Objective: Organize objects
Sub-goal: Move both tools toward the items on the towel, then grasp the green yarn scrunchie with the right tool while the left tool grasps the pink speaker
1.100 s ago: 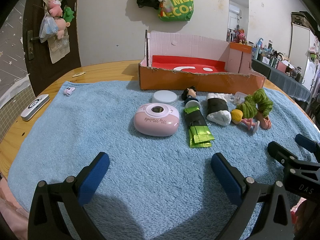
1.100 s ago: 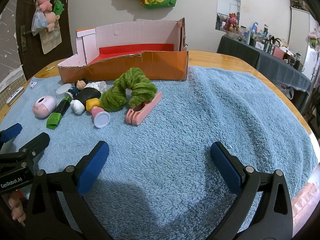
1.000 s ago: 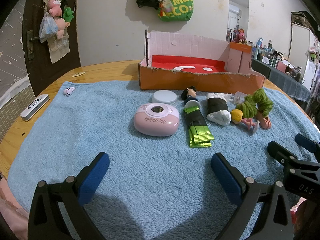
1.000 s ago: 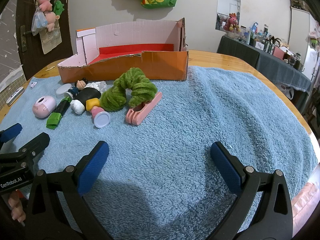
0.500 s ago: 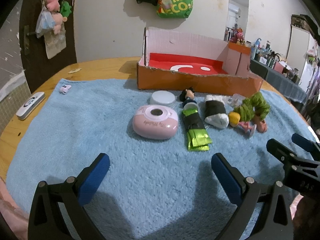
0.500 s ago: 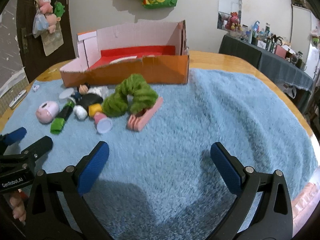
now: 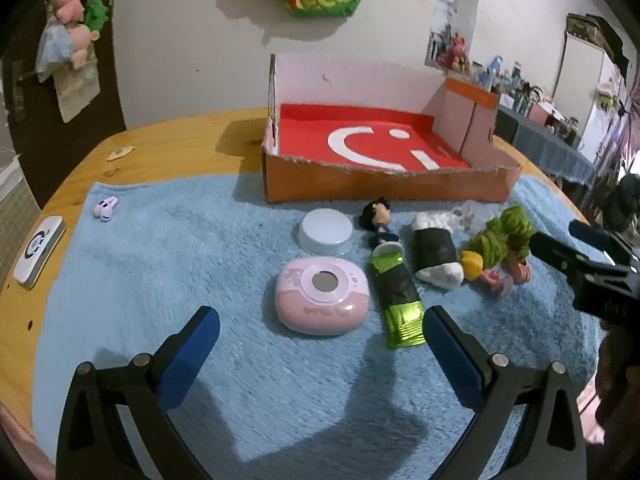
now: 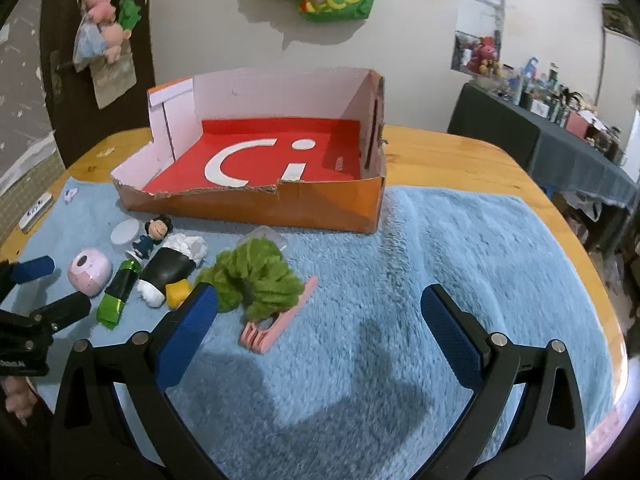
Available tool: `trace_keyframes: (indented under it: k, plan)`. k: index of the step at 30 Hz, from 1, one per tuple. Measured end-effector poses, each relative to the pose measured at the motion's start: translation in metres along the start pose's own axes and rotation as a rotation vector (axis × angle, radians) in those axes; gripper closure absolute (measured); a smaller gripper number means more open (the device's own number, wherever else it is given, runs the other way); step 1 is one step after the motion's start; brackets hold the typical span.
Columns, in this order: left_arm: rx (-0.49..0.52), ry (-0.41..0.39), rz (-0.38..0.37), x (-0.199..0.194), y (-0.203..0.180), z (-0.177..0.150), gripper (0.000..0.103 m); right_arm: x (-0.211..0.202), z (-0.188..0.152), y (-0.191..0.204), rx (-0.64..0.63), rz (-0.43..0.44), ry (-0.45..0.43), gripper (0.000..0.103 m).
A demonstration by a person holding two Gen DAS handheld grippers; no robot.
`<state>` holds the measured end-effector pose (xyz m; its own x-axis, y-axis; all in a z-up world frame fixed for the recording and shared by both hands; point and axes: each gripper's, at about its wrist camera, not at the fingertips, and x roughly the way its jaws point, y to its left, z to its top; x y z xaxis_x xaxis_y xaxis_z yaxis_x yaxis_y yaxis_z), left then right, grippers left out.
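The left gripper (image 7: 318, 334) is held above the blue towel (image 7: 168, 264) with its fingers spread wide and nothing between them. The pink compact case (image 7: 322, 296) lies on the towel just beyond the fingertips. The right gripper (image 8: 318, 310) is likewise spread and empty, above the towel's right half.

The items to be sorted are laid in a row in front of the orange cardboard box (image 7: 384, 186). A white round lid (image 7: 326, 229) is seen beyond the pink case. To its right a small doll figure (image 7: 378, 220) lies head toward the box, with a green foil packet (image 7: 398, 304) touching its base. A black-and-white plush roll (image 7: 434, 254) lies beside the packet. A yellow-capped piece (image 8: 178, 292) is seen against the roll. The green fuzzy scrunchie (image 8: 256, 278) rests partly over a pink clip (image 8: 278, 322); a clear plastic piece behind it cannot be identified.

The box is open, its red floor bare. A small pale trinket (image 7: 105, 207) lies near the towel's left edge, and a white remote-like device (image 7: 38, 252) rests on the wooden table (image 7: 168, 140).
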<state>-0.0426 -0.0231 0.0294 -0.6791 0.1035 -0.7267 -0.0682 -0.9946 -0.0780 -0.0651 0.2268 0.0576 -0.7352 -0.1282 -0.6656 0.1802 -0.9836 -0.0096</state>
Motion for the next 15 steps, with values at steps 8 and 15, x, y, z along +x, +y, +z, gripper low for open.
trace_keyframes:
  k: [8,15]
  plan:
    - [0.033,0.061,-0.029,0.015,0.010,0.007,0.001,0.019,0.009,0.000,-0.059,0.015,0.049,0.000]
    - [0.042,0.085,-0.054,0.025,0.012,0.016,0.009,0.030,0.014,0.001,-0.087,0.040,0.076,0.000]
